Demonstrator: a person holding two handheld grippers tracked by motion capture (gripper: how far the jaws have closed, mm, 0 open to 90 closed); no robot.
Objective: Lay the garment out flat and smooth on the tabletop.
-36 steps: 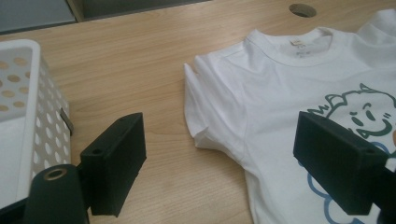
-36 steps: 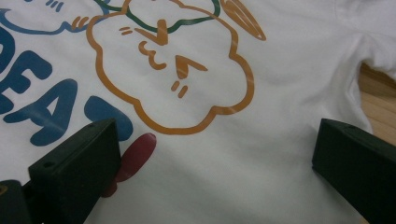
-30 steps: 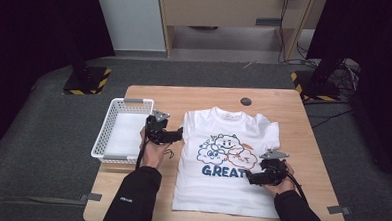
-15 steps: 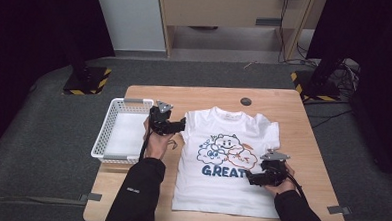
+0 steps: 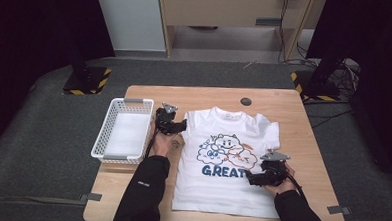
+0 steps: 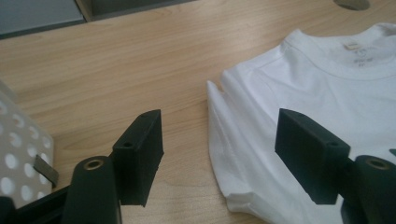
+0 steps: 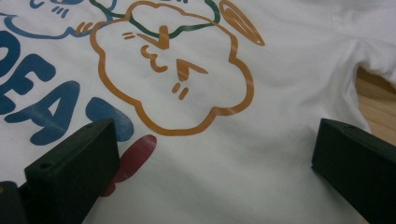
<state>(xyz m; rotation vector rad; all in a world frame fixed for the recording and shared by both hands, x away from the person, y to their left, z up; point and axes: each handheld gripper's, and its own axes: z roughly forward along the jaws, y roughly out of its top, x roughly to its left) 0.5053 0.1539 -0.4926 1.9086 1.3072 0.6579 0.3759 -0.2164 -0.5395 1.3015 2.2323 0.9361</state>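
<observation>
Left gripper view: the T-shirt's (image 6: 299, 107) folded sleeve edge lies between the parted, just-narrowing fingers (image 6: 140, 154), unpinched.

The white T-shirt (image 5: 227, 162) has one big word on its front, in dark blue letters: "GREAT" (image 5: 220, 171). It sits under the drawn cloud faces. In the right gripper view you can see only some of those blue letters (image 7: 42, 100), an E and an A, and a red mark next to them. Inside the neck of the shirt there is a small label (image 6: 358, 52), but its print is too tiny to read.
</observation>
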